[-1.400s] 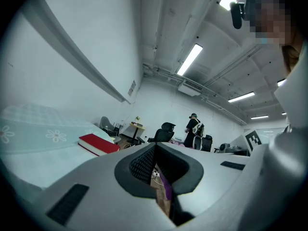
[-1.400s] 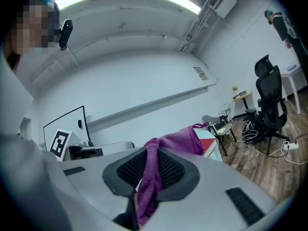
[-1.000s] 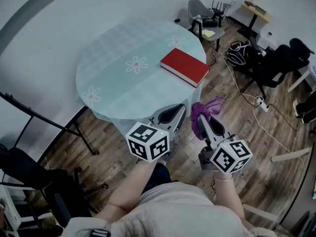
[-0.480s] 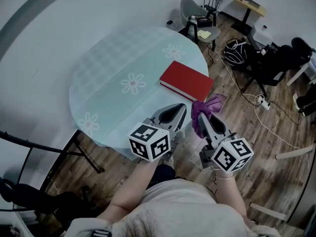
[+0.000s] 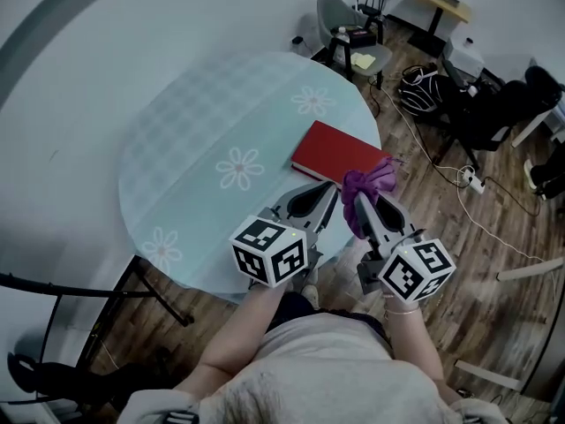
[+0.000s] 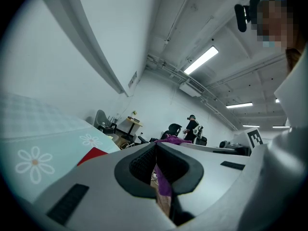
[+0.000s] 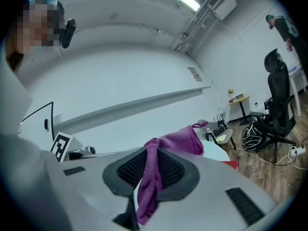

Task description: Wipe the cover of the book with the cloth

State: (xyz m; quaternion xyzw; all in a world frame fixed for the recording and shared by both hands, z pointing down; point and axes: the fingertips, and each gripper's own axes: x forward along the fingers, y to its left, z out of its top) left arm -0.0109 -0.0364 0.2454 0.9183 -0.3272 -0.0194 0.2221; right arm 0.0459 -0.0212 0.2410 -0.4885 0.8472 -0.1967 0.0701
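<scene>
R gripper (image 5: pixel 360 207) fingers clenched on purple cloth (image 5: pixel 371 184). L gripper (image 5: pixel 316 198) fingers clenched, empty. Red book (image 5: pixel 335 150) lies flat on counter (image 5: pixel 203 122) at its near-right edge, just ahead of cloth, long axis far-left to near-right. R is nearer, so I'd expect a short reach fwd + down.

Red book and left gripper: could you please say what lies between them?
Only a sliver of bare pale tablecloth, in the head view, separates the left gripper from the red book.
</scene>
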